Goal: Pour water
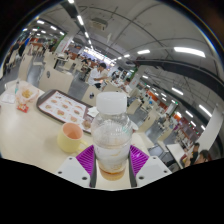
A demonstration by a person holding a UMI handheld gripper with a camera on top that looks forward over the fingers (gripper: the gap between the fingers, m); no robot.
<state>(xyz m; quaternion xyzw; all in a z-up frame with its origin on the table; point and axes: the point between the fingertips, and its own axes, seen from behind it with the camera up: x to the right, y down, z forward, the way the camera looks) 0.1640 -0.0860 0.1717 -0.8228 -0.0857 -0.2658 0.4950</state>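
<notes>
A clear plastic bottle (pixel 111 135) with a white cap stands upright between my fingers, with a little amber liquid at its bottom. My gripper (pixel 112 162) is shut on the bottle, its purple pads (pixel 86 158) pressing on both sides of the lower body. A small yellow-green cup (pixel 70 137) with a pinkish inside stands on the white table (pixel 30 135), just ahead and to the left of the fingers.
A tray (pixel 62 104) with printed pictures lies on the table beyond the cup. A light cup (pixel 25 96) stands further left. People sit at tables in the hall behind, under long ceiling lights.
</notes>
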